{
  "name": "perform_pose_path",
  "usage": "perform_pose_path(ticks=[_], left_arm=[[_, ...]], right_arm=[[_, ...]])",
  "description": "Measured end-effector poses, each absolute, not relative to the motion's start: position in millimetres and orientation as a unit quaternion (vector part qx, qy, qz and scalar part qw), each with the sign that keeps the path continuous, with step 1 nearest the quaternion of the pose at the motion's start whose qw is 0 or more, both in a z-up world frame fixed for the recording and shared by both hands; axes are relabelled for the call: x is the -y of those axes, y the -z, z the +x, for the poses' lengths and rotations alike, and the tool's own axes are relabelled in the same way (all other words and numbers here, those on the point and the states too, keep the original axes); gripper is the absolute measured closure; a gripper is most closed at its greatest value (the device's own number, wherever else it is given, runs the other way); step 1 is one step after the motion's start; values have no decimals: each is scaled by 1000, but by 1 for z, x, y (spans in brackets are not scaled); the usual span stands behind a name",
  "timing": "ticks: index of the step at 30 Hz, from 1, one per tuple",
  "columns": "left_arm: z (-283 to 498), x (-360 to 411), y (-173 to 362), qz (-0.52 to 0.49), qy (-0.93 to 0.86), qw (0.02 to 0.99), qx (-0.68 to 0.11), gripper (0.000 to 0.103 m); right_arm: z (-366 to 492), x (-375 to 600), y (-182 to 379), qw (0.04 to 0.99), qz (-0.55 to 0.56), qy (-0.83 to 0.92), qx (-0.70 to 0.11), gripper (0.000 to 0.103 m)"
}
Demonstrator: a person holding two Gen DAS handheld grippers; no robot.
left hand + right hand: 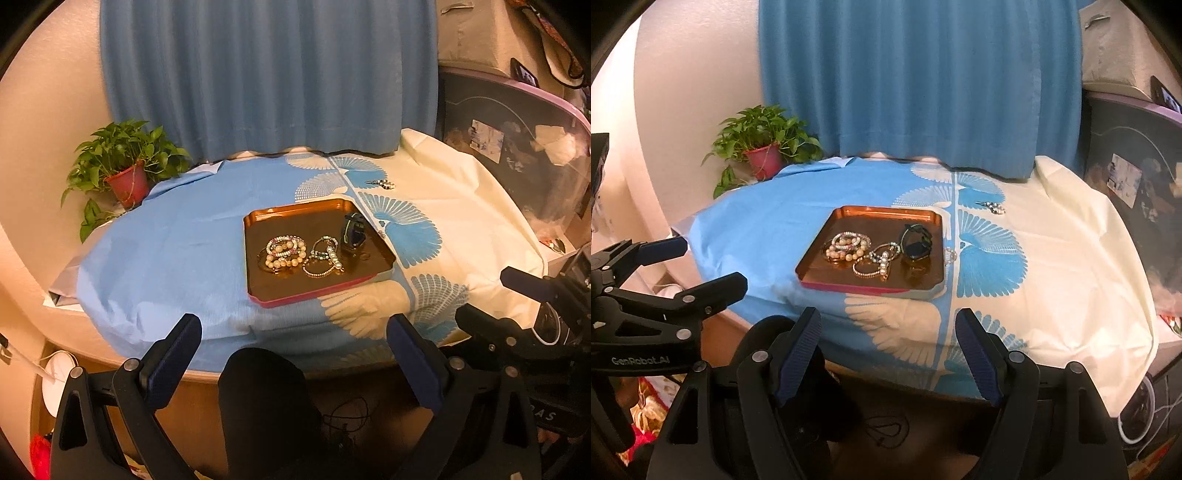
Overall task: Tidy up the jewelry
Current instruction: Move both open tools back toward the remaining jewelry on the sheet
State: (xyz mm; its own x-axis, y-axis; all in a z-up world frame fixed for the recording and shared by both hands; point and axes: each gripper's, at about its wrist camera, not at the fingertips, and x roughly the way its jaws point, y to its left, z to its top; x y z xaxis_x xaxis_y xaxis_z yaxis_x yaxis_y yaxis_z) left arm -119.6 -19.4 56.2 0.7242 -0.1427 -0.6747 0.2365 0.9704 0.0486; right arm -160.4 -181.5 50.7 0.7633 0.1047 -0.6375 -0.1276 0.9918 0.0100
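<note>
A copper tray (258, 266) (816, 266) lies on the clothed table. In it are a pile of bead bracelets (286, 253) (847, 246), a gold chain with pearls (325, 258) (877, 266) and a black watch (354, 232) (916, 242). A small piece of jewelry (381, 183) (994, 207) lies on the cloth behind the tray, and another small piece (950, 254) lies by the tray's right edge. My left gripper (293, 328) is open and empty, held before the table's near edge. My right gripper (888, 325) is open and empty too, to its right.
A potted plant (125, 162) (762, 147) stands at the table's back left. A blue curtain (266, 74) hangs behind. A dark cabinet with clutter (517, 147) stands to the right. A dark chair back (266, 398) is below the table's front edge.
</note>
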Motion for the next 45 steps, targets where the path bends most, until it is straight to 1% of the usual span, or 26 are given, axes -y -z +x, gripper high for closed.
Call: perform_pose_path(ticks=[19, 36, 45], left_arm=[[-150, 28, -69, 76, 112, 932, -337, 4], [-153, 34, -68, 82, 113, 931, -338, 4], [-138, 37, -60, 86, 116, 924, -353, 4]], right_arm=[[-191, 199, -55, 942, 12, -53, -330, 28], [-197, 207, -51, 942, 23, -43, -332, 28], [-182, 222, -43, 939, 36, -27, -340, 28]])
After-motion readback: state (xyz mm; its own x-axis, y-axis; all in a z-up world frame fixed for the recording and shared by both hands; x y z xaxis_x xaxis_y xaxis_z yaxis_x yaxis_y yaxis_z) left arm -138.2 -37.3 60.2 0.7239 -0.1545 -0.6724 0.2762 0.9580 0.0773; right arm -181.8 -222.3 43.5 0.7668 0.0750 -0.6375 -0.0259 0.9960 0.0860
